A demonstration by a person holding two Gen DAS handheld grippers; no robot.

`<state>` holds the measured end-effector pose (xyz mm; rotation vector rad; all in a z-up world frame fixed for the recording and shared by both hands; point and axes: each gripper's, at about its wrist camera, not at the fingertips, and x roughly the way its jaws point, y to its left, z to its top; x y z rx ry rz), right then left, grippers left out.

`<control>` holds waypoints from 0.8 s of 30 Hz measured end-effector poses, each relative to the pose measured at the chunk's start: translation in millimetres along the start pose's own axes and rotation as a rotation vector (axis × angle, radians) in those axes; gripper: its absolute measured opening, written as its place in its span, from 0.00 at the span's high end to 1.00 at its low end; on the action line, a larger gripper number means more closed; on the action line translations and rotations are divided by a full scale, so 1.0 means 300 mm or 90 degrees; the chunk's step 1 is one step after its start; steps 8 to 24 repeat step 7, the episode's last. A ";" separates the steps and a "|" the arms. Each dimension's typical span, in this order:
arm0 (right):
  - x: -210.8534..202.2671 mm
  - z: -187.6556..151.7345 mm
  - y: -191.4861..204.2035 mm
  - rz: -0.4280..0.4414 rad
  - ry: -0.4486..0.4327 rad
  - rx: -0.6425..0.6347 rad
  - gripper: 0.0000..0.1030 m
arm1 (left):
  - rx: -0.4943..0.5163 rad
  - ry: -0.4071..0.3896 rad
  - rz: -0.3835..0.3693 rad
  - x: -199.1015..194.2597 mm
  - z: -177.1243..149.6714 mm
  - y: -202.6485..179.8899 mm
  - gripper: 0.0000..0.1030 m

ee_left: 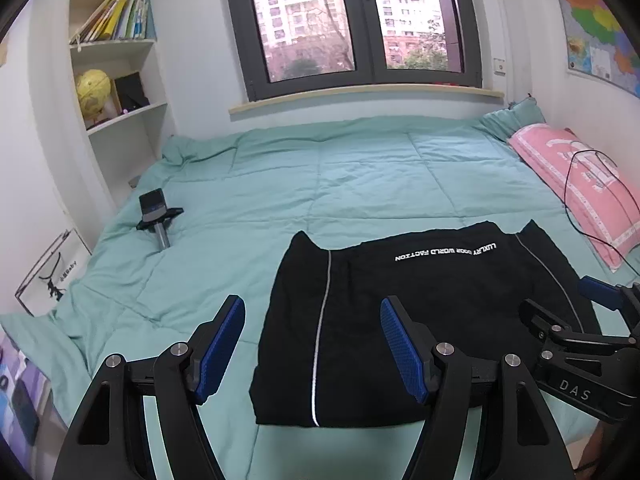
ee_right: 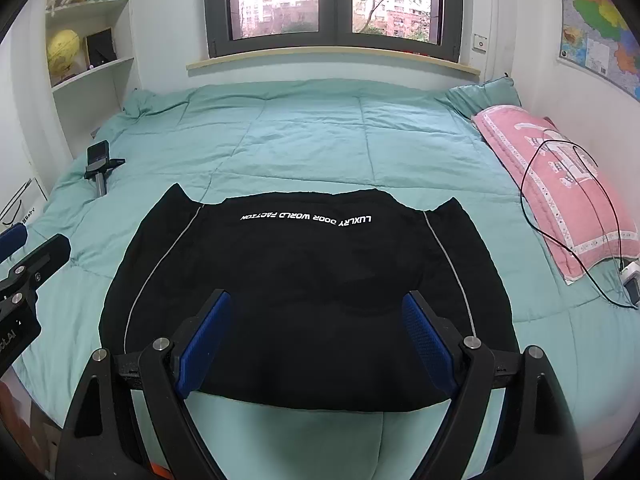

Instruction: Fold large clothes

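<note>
A black garment (ee_left: 400, 312) with white lettering and two grey piping lines lies folded flat on the teal quilt (ee_left: 320, 176); it also shows in the right wrist view (ee_right: 304, 280). My left gripper (ee_left: 312, 344) is open and empty, held above the garment's left part near its front edge. My right gripper (ee_right: 316, 340) is open and empty above the middle of the garment's front edge. The right gripper shows at the right edge of the left wrist view (ee_left: 560, 312), the left gripper at the left edge of the right wrist view (ee_right: 32, 244).
A phone on a small stand (ee_left: 158, 216) lies on the quilt at the left. A pink pillow (ee_left: 576, 188) with a black cable (ee_right: 560, 208) and a charger (ee_right: 630, 280) lies along the right wall. White bookshelves (ee_left: 120, 80) stand at the far left, a window (ee_left: 360, 28) behind the bed.
</note>
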<state>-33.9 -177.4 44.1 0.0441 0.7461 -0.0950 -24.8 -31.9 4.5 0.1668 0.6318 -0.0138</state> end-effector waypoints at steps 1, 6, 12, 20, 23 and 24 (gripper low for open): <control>0.001 0.001 0.000 0.000 0.000 0.000 0.15 | 0.004 -0.003 0.007 0.000 0.000 -0.001 0.30; 0.004 -0.002 -0.001 0.000 0.003 0.000 0.15 | 0.023 -0.035 0.028 -0.016 -0.004 -0.007 0.30; 0.004 -0.003 -0.002 -0.001 0.003 0.000 0.15 | 0.021 -0.029 0.018 -0.013 -0.003 -0.005 0.30; 0.004 -0.003 -0.002 -0.001 0.003 0.000 0.15 | 0.021 -0.029 0.018 -0.013 -0.003 -0.005 0.30; 0.004 -0.003 -0.002 -0.001 0.003 0.000 0.15 | 0.021 -0.029 0.018 -0.013 -0.003 -0.005 0.30; 0.004 -0.003 -0.002 -0.001 0.003 0.000 0.15 | 0.021 -0.029 0.018 -0.013 -0.003 -0.005 0.30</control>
